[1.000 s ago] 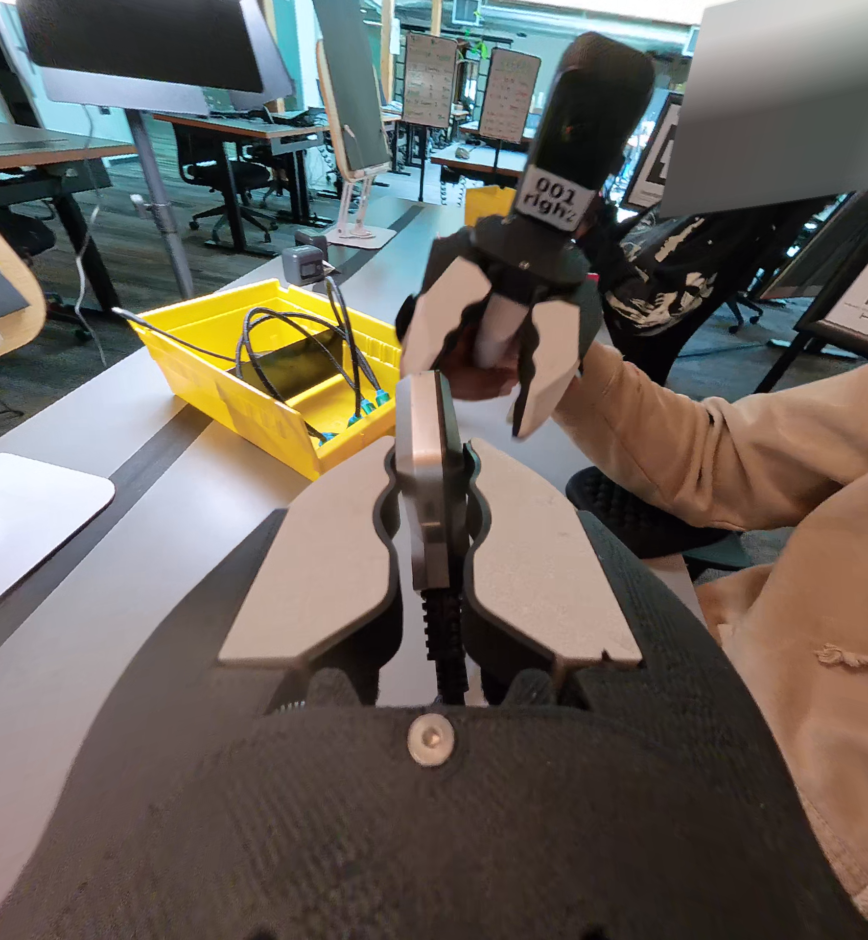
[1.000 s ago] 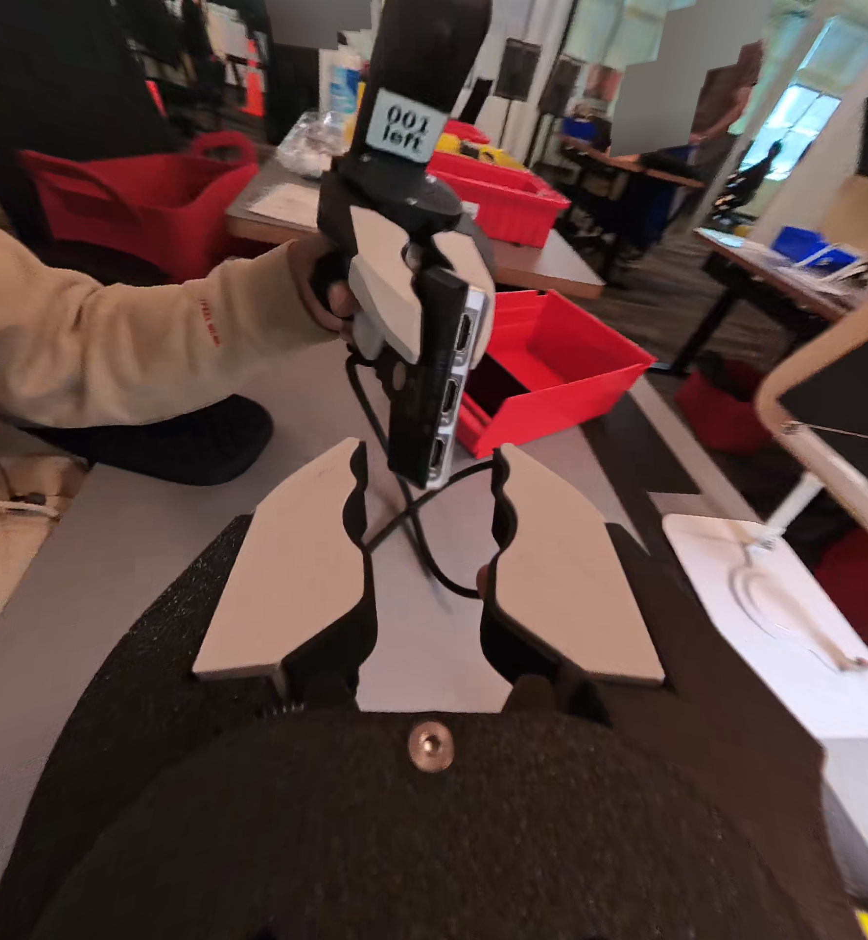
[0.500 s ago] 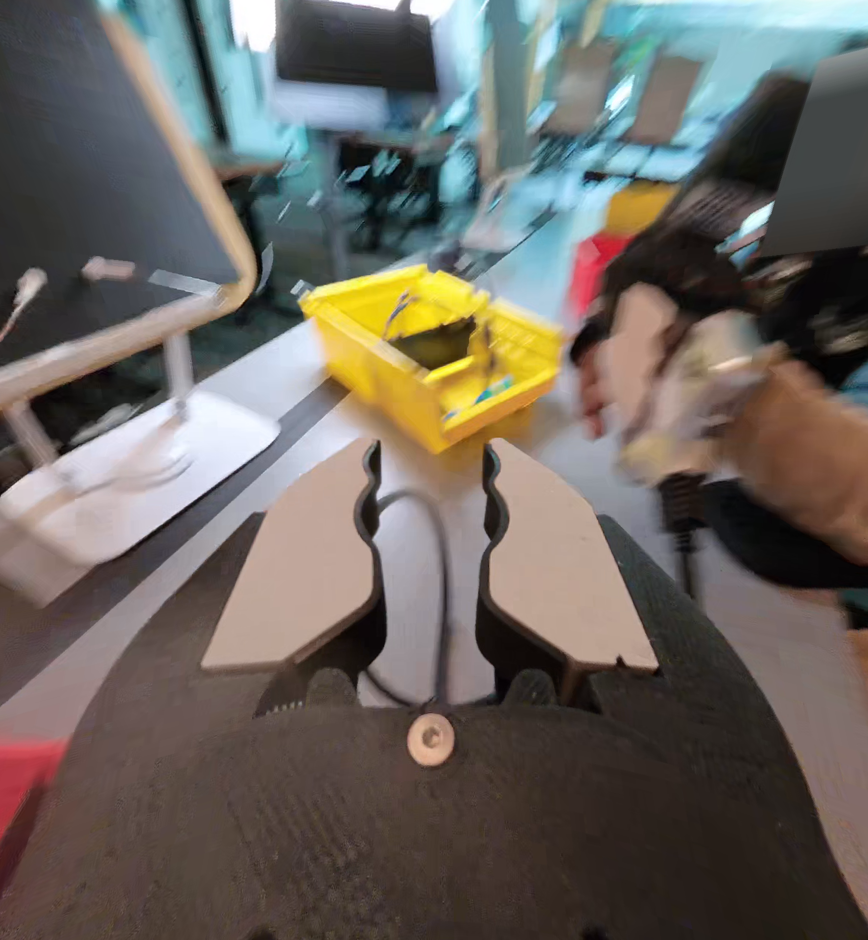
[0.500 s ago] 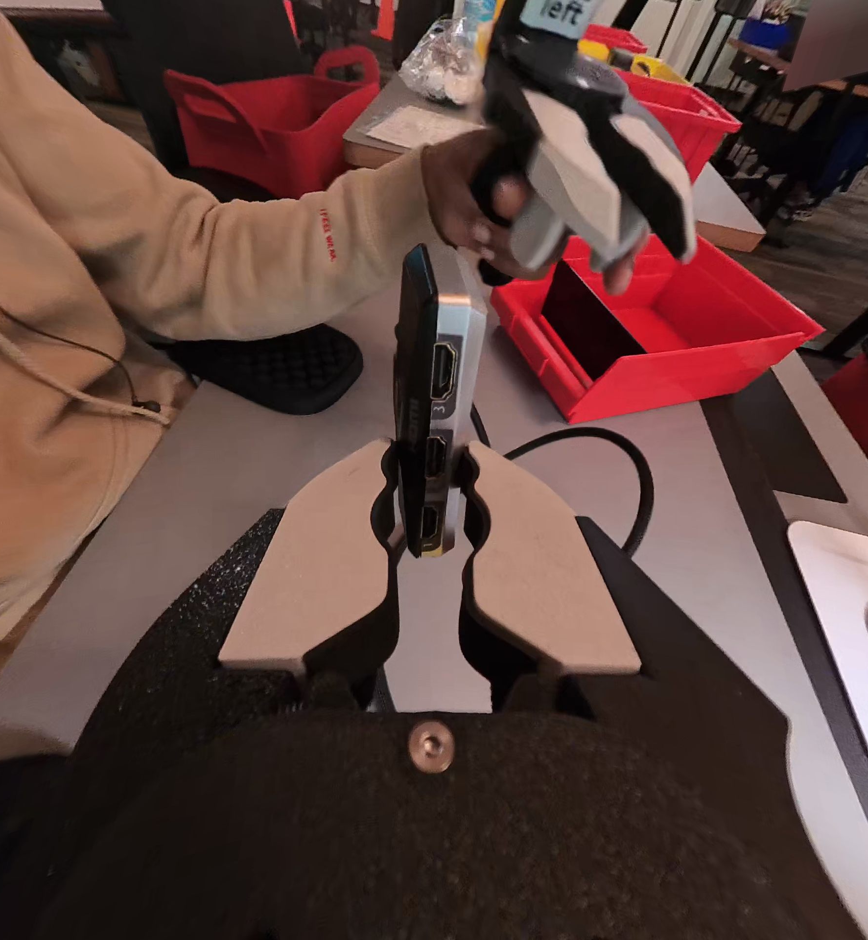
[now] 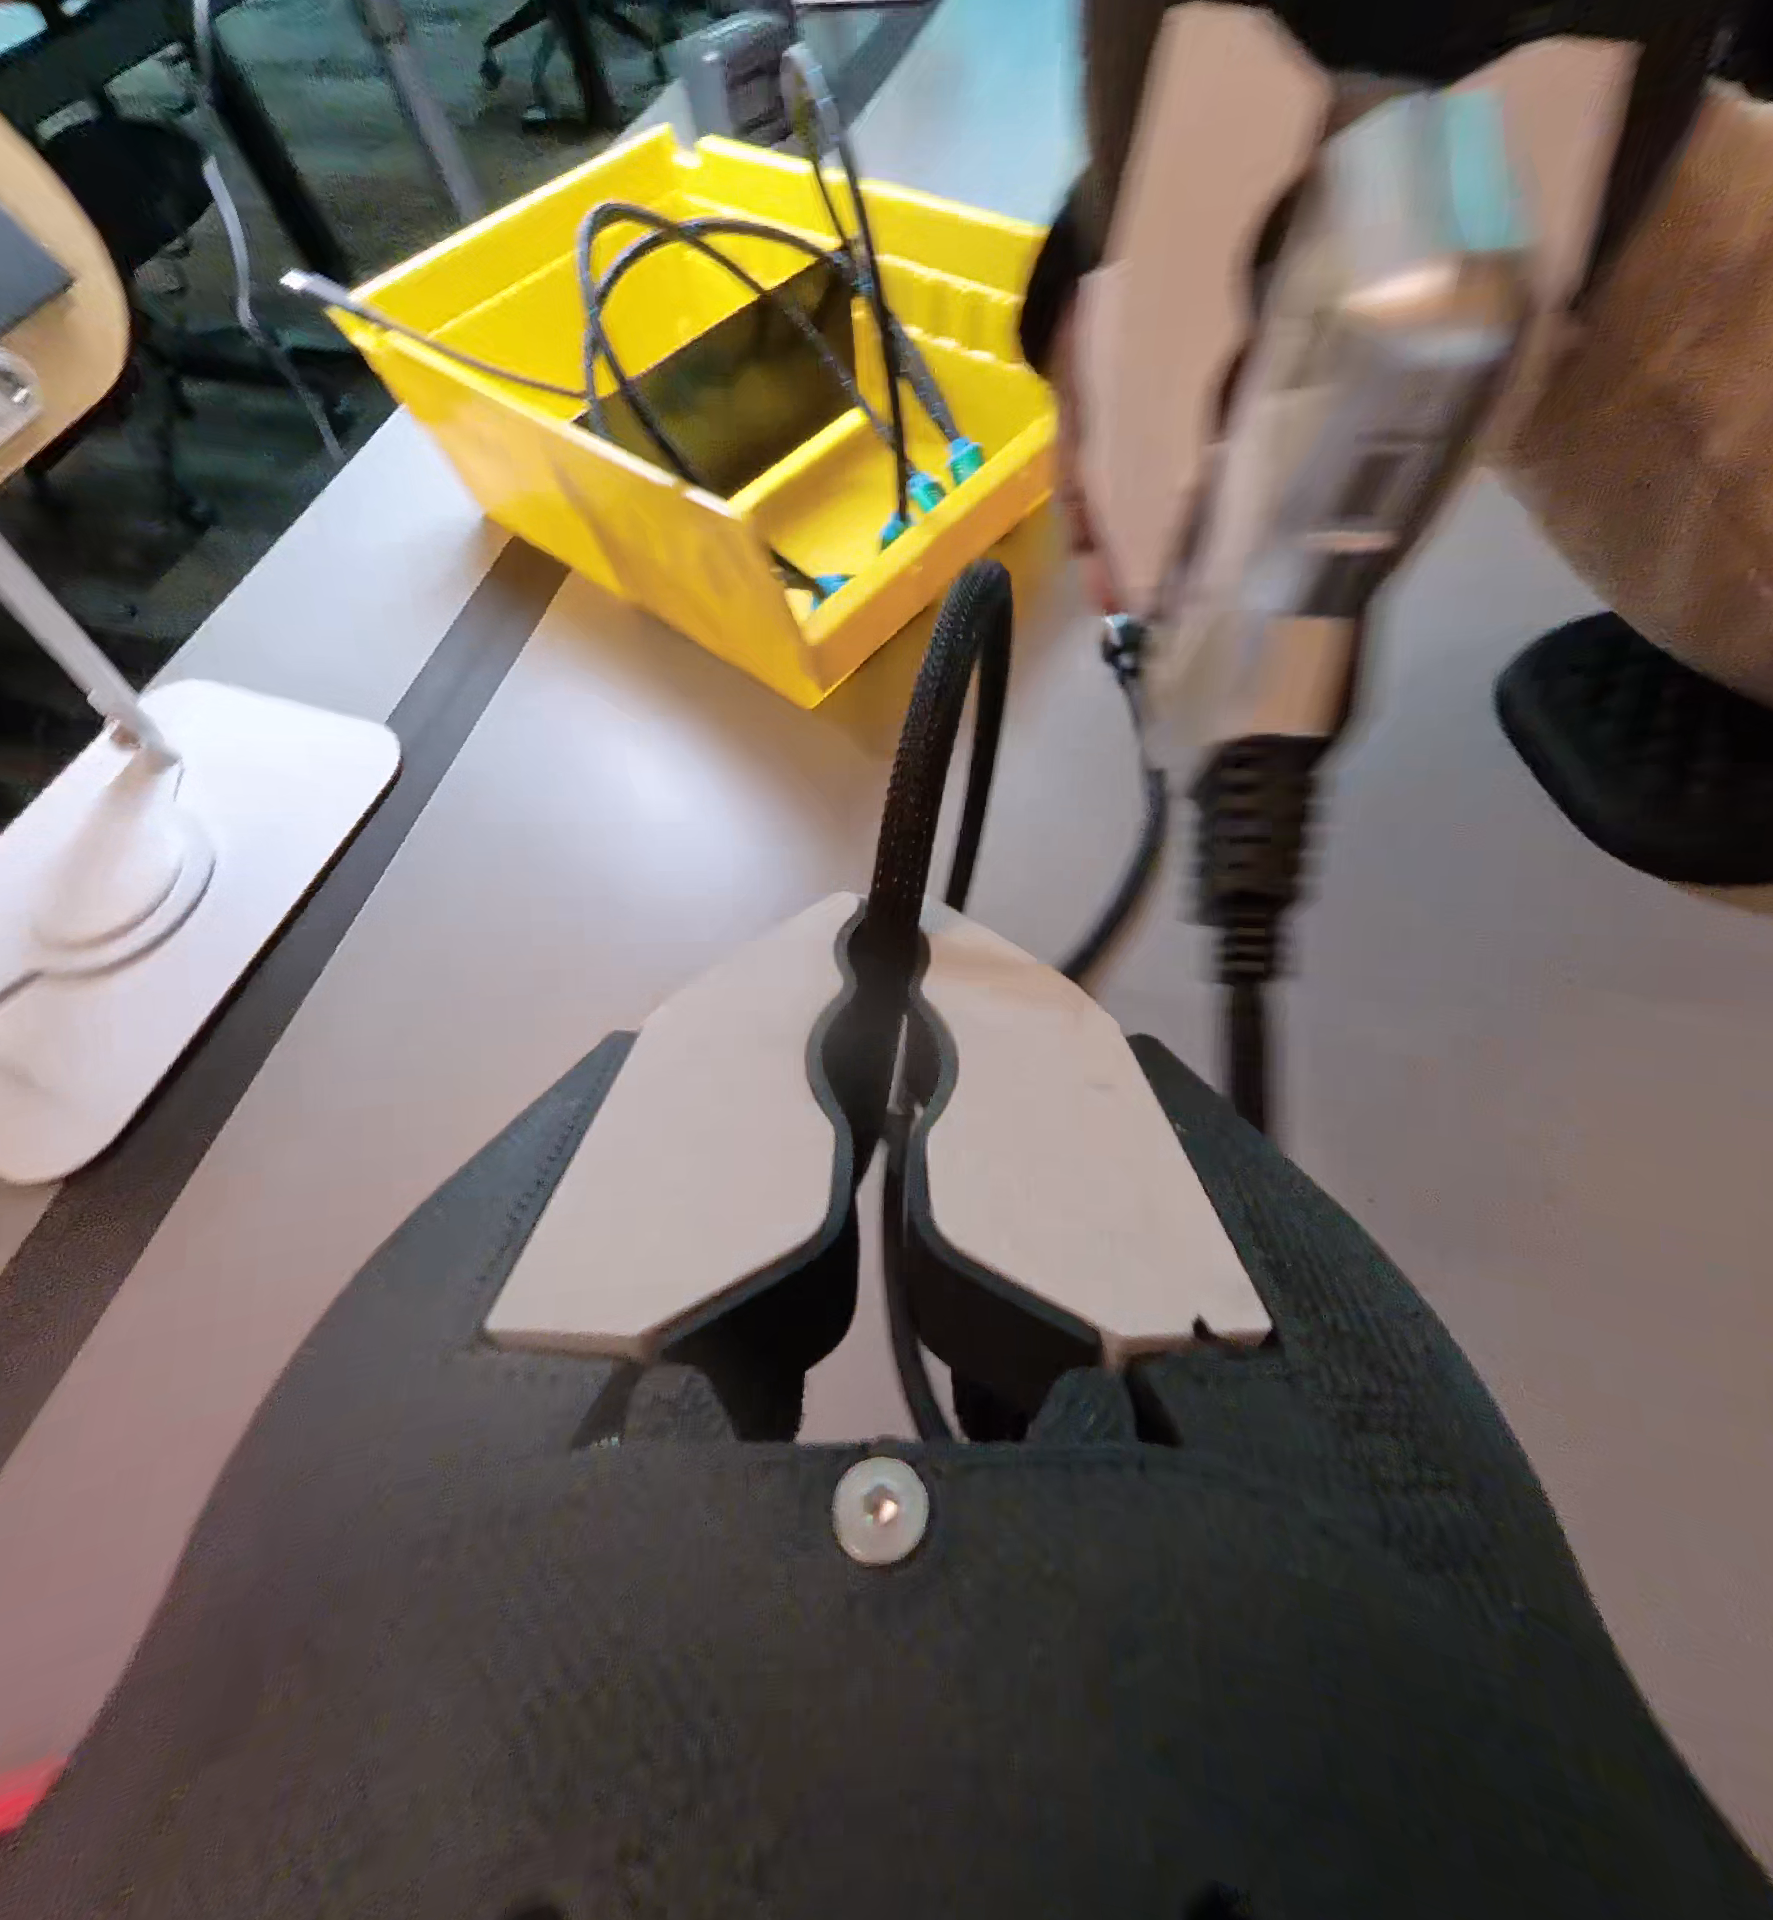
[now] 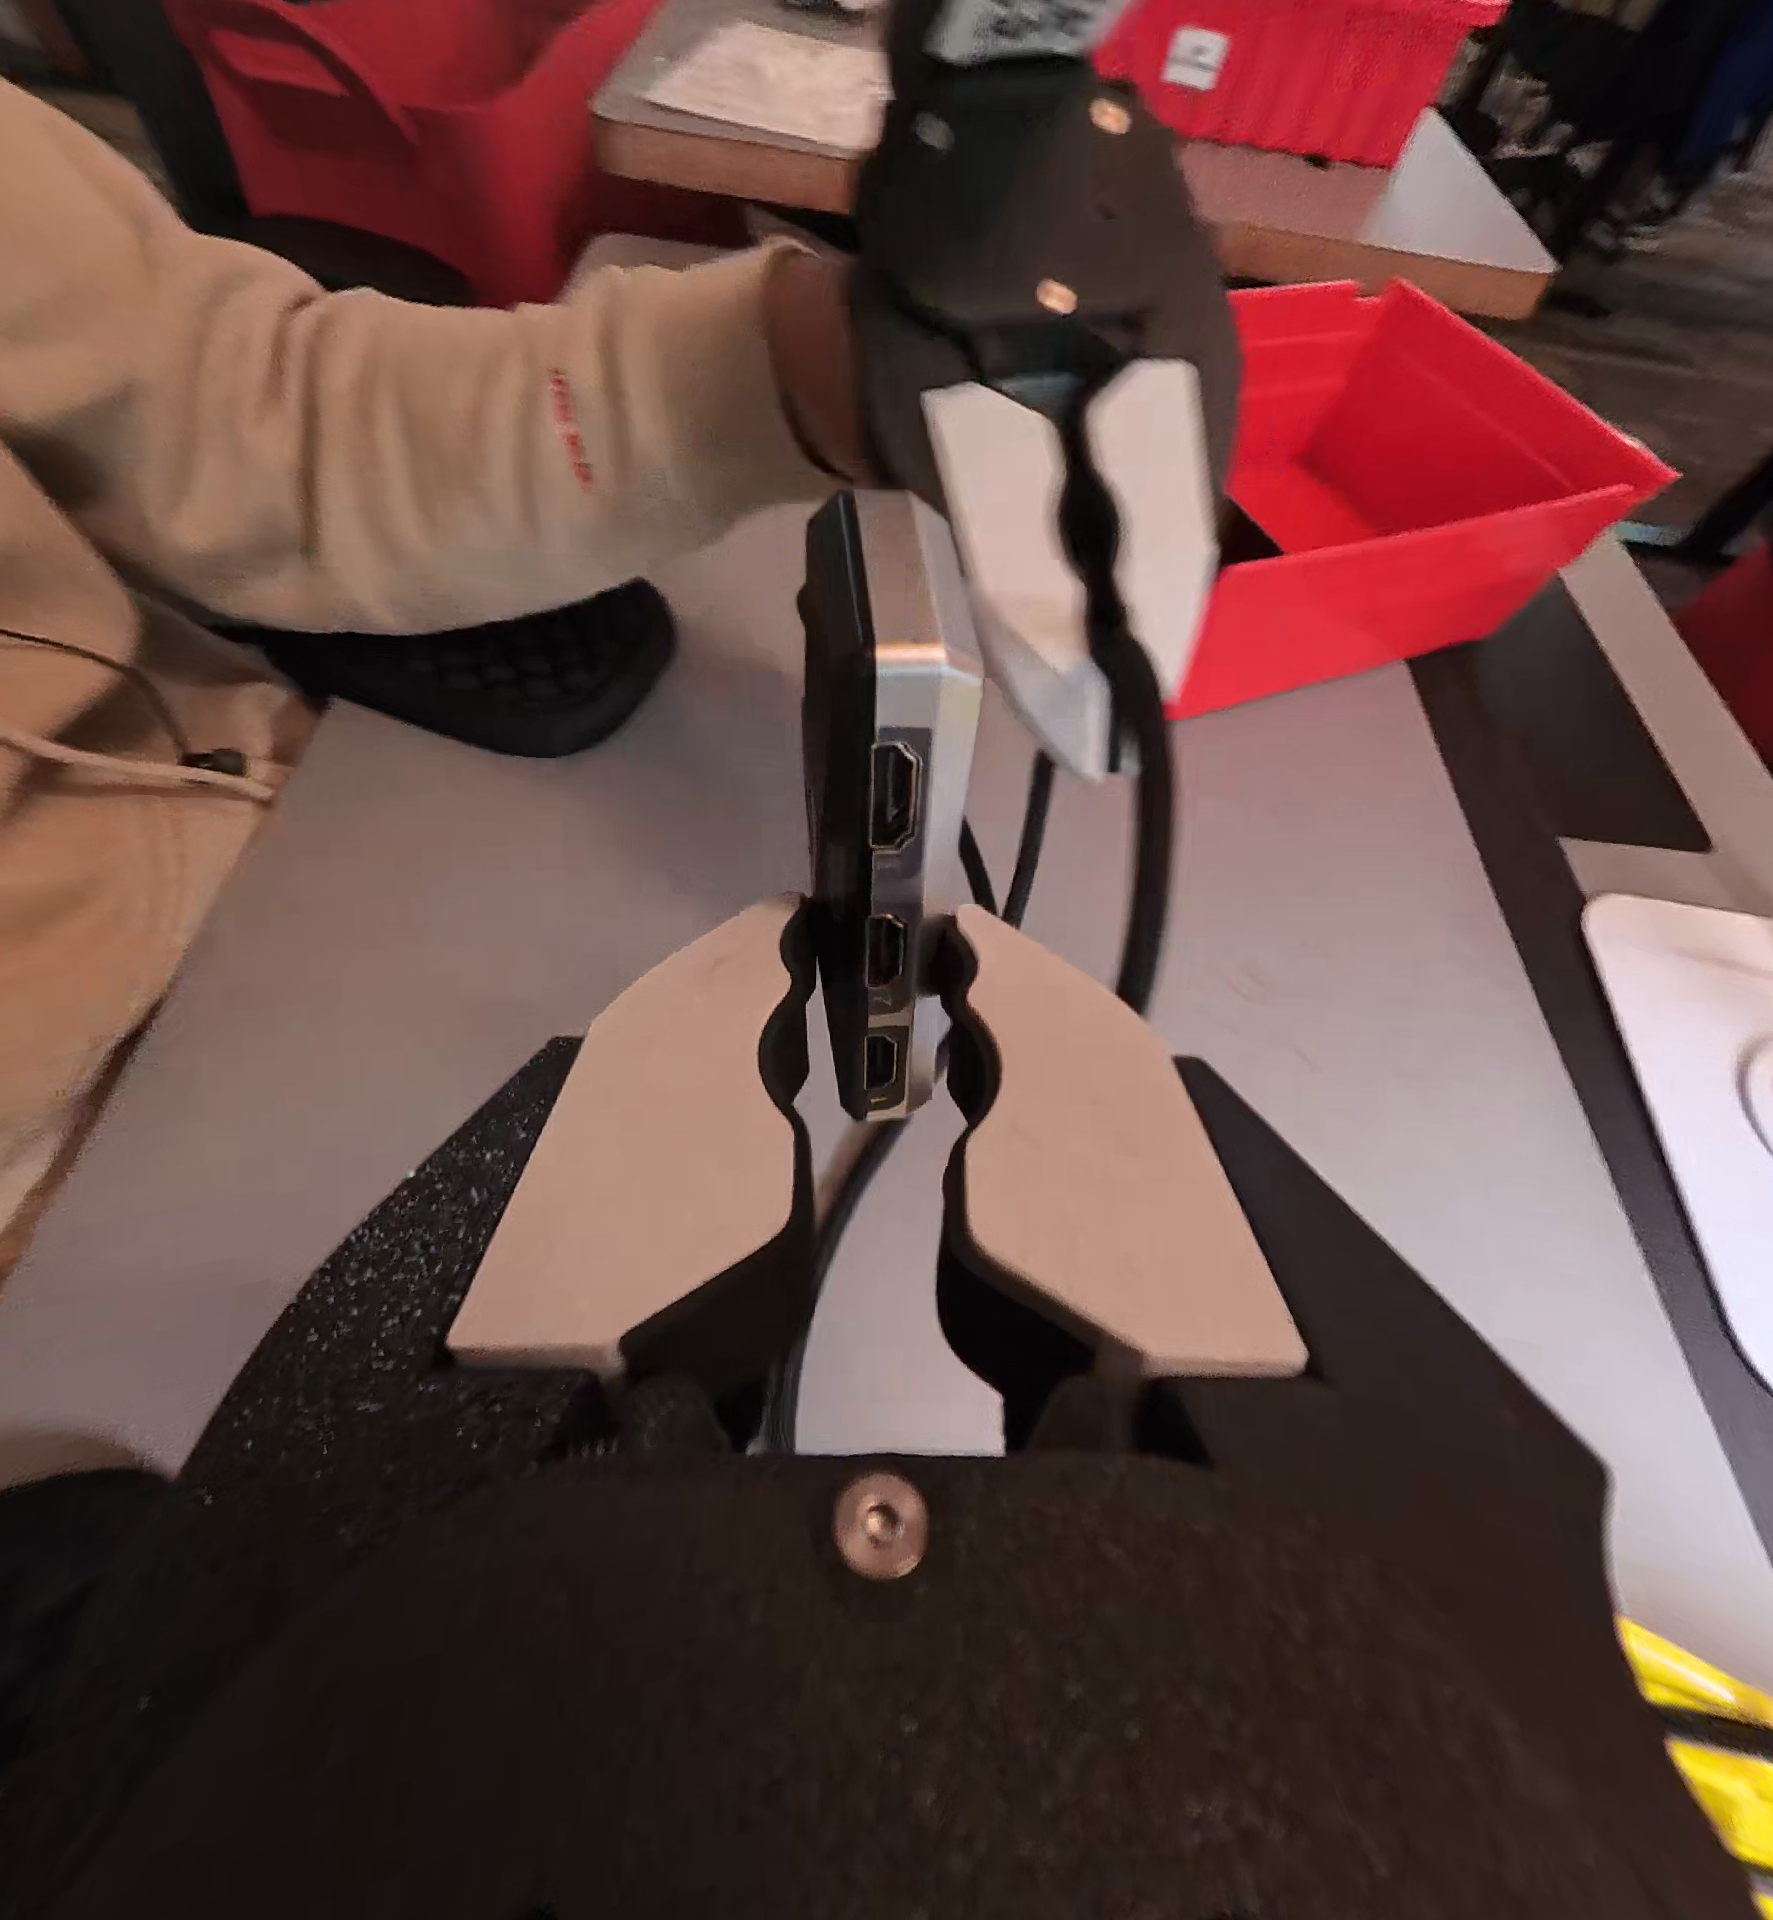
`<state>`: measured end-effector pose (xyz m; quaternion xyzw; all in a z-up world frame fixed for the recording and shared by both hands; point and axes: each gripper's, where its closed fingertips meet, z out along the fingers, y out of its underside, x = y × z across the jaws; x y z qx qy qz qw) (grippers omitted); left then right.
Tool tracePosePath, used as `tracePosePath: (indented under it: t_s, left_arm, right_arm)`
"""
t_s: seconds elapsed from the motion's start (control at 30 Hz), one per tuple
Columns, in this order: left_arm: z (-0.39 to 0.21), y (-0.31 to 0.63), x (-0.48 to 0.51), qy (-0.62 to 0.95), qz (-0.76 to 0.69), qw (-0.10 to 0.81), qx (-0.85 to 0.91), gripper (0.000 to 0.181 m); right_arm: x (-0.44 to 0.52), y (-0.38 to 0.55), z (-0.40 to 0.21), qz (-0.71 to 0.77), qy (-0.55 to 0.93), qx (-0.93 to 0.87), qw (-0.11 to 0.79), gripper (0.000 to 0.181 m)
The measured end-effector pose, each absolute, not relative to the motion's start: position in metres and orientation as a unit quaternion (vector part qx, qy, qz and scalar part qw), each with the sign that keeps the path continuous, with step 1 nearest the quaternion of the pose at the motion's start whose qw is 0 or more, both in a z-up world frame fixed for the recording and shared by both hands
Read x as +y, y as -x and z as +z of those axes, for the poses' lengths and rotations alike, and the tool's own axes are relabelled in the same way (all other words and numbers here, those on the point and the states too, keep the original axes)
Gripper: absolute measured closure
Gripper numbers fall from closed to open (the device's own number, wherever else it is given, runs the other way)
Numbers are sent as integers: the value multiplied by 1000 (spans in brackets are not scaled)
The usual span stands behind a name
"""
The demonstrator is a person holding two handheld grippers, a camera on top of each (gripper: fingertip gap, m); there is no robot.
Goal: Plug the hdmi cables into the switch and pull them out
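Handed across in the last second, the switch (image 6: 866,831) now stands on edge above the table (image 6: 1329,935), pinched by the right claw (image 6: 871,997), while the left claw (image 5: 887,997) has closed on a braided cable (image 5: 939,727). All three ports facing the camera are empty. With the grip low on the switch, a hard or crooked push could twist it loose; the cable may slip too.

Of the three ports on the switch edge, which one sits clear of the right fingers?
The top port on the switch: it stands above the right gripper; the lower two lie between its fingers.
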<state>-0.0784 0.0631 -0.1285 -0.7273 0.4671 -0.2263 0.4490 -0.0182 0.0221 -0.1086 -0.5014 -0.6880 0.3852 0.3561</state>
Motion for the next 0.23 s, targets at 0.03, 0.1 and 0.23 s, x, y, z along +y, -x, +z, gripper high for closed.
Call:
tracePosePath:
  t_s: [0.03,0.1,0.23]
  left_arm:
    - [-126,75,58,719,-223,449,481,178]
    - [-124,72,53,707,-199,455,504,178]
    - [-128,80,57,702,-103,457,536,177]
  right_arm:
    - [29,19,-110,377,508,-682,366,159]
    - [35,20,-114,357,516,-683,373,159]
    - [46,21,-118,303,525,-689,398,158]
